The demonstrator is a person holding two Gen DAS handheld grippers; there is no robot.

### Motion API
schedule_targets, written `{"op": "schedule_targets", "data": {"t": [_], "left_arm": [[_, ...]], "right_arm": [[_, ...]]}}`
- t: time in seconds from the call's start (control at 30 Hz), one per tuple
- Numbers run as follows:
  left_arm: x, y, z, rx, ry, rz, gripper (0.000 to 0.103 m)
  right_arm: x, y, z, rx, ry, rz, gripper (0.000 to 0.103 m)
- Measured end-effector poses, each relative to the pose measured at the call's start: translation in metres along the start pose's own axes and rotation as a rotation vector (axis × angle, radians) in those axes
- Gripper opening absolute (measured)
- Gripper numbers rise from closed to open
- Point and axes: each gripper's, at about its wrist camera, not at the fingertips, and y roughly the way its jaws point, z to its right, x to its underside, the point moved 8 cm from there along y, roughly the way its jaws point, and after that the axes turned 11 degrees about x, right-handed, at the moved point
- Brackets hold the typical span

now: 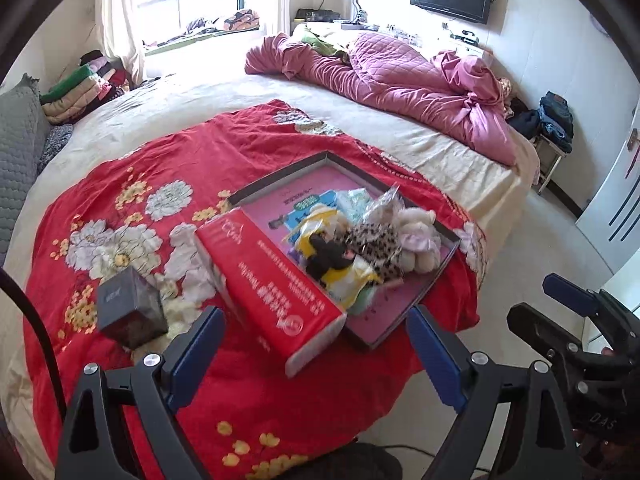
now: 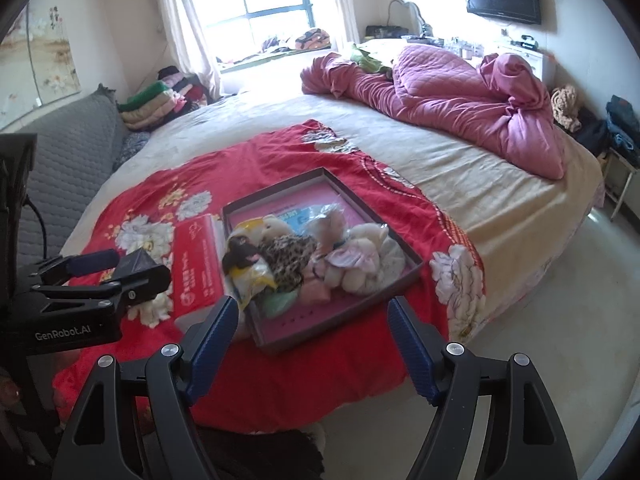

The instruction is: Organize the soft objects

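Observation:
A shallow dark-rimmed box (image 1: 280, 172) (image 2: 272, 188) with a pink inside lies on a red floral blanket (image 1: 160, 168). Piled in it are a cream plush bear (image 1: 416, 220) (image 2: 372, 236), a leopard-print cloth (image 1: 376, 240) (image 2: 288, 256), a black plush (image 1: 328, 252) (image 2: 240, 256) and soft packets. A red tissue pack (image 1: 272, 280) (image 2: 196, 264) leans on the box's left rim. My left gripper (image 1: 314, 320) hovers open above the pack's near end, holding nothing. My right gripper (image 2: 313, 306) is open and empty over the box's near edge.
A small dark cube box (image 1: 128, 308) sits left of the tissue pack. A rumpled pink quilt (image 1: 400, 76) lies across the far side of the bed. Grey cushion (image 1: 20, 148) and folded clothes (image 1: 76, 92) at left. Pale floor (image 1: 540, 240) runs along the bed's right edge.

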Motion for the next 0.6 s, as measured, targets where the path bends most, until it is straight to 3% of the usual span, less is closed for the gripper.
{"op": "schedule_targets", "data": {"t": [0.3, 0.6], "left_arm": [[0.034, -0.023, -0.004, -0.027, -0.021, 0.002, 0.092], [0.055, -0.031, -0.007, -0.06, -0.033, -0.009, 0.092]], "right_arm": [[0.022, -0.018, -0.014, 0.077, -0.052, 0.018, 0.078], [0.029, -0.027, -0.024, 0.061, -0.042, 0.022, 0.078]]}}
